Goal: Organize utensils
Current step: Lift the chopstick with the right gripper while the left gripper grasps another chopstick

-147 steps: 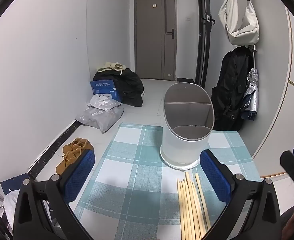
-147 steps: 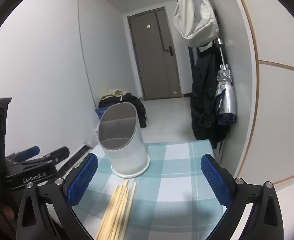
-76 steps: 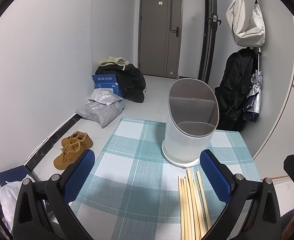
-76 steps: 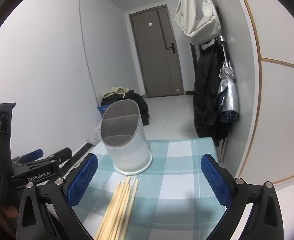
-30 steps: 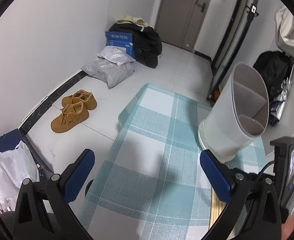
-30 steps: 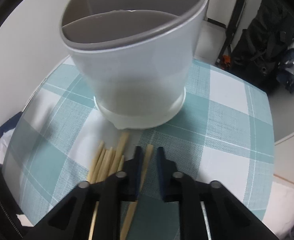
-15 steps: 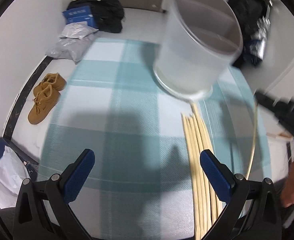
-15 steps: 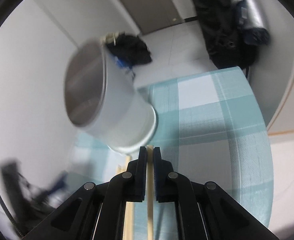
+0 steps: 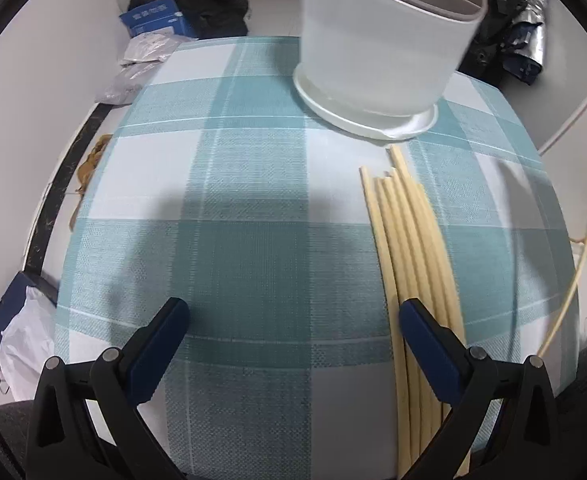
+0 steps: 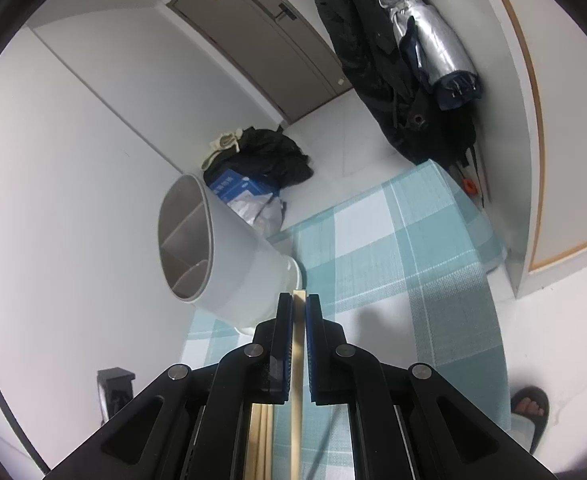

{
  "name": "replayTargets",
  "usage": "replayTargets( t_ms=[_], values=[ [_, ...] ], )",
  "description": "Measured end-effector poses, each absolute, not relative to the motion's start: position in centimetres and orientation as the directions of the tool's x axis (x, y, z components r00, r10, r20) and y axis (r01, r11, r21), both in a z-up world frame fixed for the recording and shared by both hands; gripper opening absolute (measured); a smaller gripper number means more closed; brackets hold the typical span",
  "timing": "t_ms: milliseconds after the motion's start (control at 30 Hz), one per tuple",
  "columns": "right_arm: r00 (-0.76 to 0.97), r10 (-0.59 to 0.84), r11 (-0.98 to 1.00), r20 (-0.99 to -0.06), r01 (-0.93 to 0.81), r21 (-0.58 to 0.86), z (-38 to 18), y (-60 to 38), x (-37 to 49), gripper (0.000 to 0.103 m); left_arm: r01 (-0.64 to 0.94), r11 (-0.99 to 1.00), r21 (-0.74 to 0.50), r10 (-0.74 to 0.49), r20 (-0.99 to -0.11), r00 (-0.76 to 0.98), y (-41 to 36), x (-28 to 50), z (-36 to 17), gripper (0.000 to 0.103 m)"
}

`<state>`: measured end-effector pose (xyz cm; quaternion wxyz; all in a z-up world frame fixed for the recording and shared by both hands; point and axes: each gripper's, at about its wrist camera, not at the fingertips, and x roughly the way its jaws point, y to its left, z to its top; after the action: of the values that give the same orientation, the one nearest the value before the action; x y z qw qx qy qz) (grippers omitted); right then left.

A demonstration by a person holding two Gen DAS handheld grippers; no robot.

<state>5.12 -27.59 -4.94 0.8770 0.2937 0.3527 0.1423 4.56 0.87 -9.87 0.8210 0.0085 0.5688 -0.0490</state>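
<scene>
Right wrist view: the right gripper (image 10: 299, 300) is clamped on a single pale wooden chopstick (image 10: 298, 344), its blue pads (image 10: 286, 320) pressed flat against both sides. The stick is slim, square-ended and light cream, and it runs lengthwise between the pads, its blunt tip poking just past them. It is lifted off the table (image 10: 433, 264), which is covered in a teal and white check cloth. Just beyond the tip, to the left in this view, stands the utensil holder (image 10: 229, 268), a white oval tub with a grey rim and inner dividers that split it into compartments. The holder's foot lies close to the held tip but apart from it.

From the left wrist view, the left gripper (image 9: 293, 320) hangs over the near part of the table with its jaws wide apart and nothing between them. The remaining chopsticks (image 9: 405, 248) lie in a loose bundle on the cloth toward the right edge, side by side, pointing at the holder (image 9: 381, 48) near the far edge; their far ends stop just short of its base. The bundle's near part passes under the right-hand finger (image 9: 429, 352) of the left gripper; whether it touches cannot be told. At the table's right edge the held chopstick (image 9: 573, 276) shows as a thin pale line in the air.
</scene>
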Motion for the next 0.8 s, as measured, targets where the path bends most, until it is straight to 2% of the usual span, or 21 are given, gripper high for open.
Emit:
replayTargets(
  t_ms=[300, 400, 500, 567, 600, 667, 733, 800],
  values=[
    [0.720, 0.458, 0.773, -0.521, -0.033, 0.634, -4.9, -28.8, 4.5, 0.005, 0.100, 0.995, -0.004, -0.038, -0.940, 0.340, 1.0, 6.1, -9.9, 0.101],
    [0.724, 0.464, 0.766, -0.511, -0.038, 0.642, -4.8, -28.8, 4.4, 0.005, 0.114, 0.993, 0.003, -0.037, -0.937, 0.347, 0.1, 7.5, -10.1, 0.092],
    [0.726, 0.469, 0.765, -0.503, -0.049, 0.642, -4.6, -28.7, 4.4, 0.005, 0.129, 0.992, 0.005, -0.042, -0.932, 0.359, -1.0, 8.2, -10.1, 0.072],
    [0.728, 0.470, 0.763, -0.498, -0.052, 0.644, -4.5, -28.7, 4.4, 0.005, 0.134, 0.991, 0.007, -0.042, -0.932, 0.361, -1.3, 8.8, -10.0, 0.051],
    [0.729, 0.472, 0.761, -0.495, -0.054, 0.647, -4.4, -28.7, 4.3, 0.005, 0.135, 0.991, 0.001, -0.048, -0.933, 0.356, -1.4, 9.0, -10.0, 0.045],
    [0.731, 0.474, 0.758, -0.490, -0.056, 0.650, -4.3, -28.8, 4.4, 0.005, 0.142, 0.990, -0.022, -0.070, -0.937, 0.341, -1.9, 9.0, -9.9, 0.019],
    [0.733, 0.475, 0.757, -0.488, -0.058, 0.650, -4.2, -28.8, 4.4, 0.005, 0.158, 0.987, -0.018, -0.069, -0.942, 0.329, -2.6, 9.0, -10.0, 0.004],
    [0.733, 0.477, 0.757, -0.484, -0.063, 0.650, -4.1, -28.7, 4.4, 0.006, 0.173, 0.985, 0.011, -0.047, -0.943, 0.330, -3.1, 8.8, -9.8, 0.002]
  ],
)
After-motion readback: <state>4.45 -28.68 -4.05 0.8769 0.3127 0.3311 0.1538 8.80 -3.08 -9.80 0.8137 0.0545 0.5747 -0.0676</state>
